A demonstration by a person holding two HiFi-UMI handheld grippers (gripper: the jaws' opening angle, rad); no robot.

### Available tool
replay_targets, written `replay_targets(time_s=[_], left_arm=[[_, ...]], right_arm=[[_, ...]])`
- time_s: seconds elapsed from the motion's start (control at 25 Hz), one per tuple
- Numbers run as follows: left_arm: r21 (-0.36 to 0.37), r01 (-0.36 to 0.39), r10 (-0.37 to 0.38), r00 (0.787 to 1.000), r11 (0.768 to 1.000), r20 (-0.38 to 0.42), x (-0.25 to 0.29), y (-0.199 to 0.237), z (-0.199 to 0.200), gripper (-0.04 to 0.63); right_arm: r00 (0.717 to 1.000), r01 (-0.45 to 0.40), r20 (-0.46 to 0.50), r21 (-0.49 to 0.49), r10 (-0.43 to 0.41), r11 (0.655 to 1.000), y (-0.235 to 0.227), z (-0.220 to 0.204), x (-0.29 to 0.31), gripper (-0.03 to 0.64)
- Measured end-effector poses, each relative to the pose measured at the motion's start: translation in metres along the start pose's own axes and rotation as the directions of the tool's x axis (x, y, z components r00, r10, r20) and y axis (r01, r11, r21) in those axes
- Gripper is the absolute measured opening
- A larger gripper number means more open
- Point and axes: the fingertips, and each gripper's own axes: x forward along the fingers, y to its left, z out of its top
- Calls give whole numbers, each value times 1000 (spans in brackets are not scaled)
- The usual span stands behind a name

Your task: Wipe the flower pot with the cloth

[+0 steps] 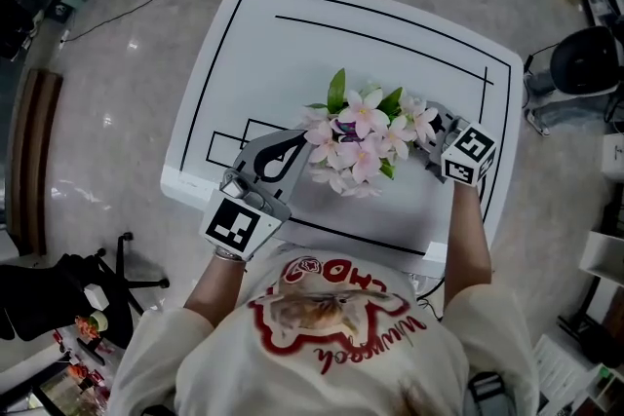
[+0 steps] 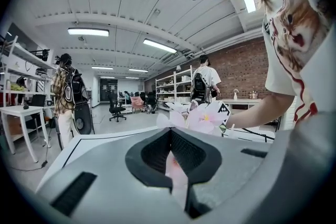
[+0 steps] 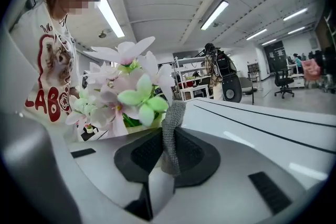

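A bunch of pale pink flowers [image 1: 356, 141] with green leaves stands mid-table and hides the pot under it. My left gripper [image 1: 297, 151] reaches in from the left. In the left gripper view its jaws are shut on a pale pink edge [image 2: 176, 173], apparently the pot's rim, with blossoms [image 2: 202, 115] just beyond. My right gripper [image 1: 429, 130] comes in from the right, close against the flowers. It is shut on a grey knitted cloth [image 3: 171, 118] that sticks up between the pads, right beside the blossoms [image 3: 121, 92].
The white table [image 1: 409, 44] has black lines on it and ends close to the person's body. An office chair [image 1: 107, 273] stands at the lower left and a dark one [image 1: 585, 63] at the right. Two people [image 2: 65, 92] [image 2: 202, 84] stand by shelves farther off.
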Motion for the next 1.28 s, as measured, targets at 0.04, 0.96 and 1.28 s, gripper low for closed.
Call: replay_targets(time_s=[0.04,0.96,1.28], left_arm=[[1,6,-6,1000,1000,-1,-1,-2,-1,3],[3,98,-98,995,995,22,-27,-15,-4,3],[7,121,-121,992,993,33,-38,-15,-5,3]], right_arm=[[1000,12,0,4,-12,1000,2,-1,-2,52],[963,270,-14,76,-270,960,29,-18,-16,52],[947,321,-10,93,-322,943,40,-21,-17,52]])
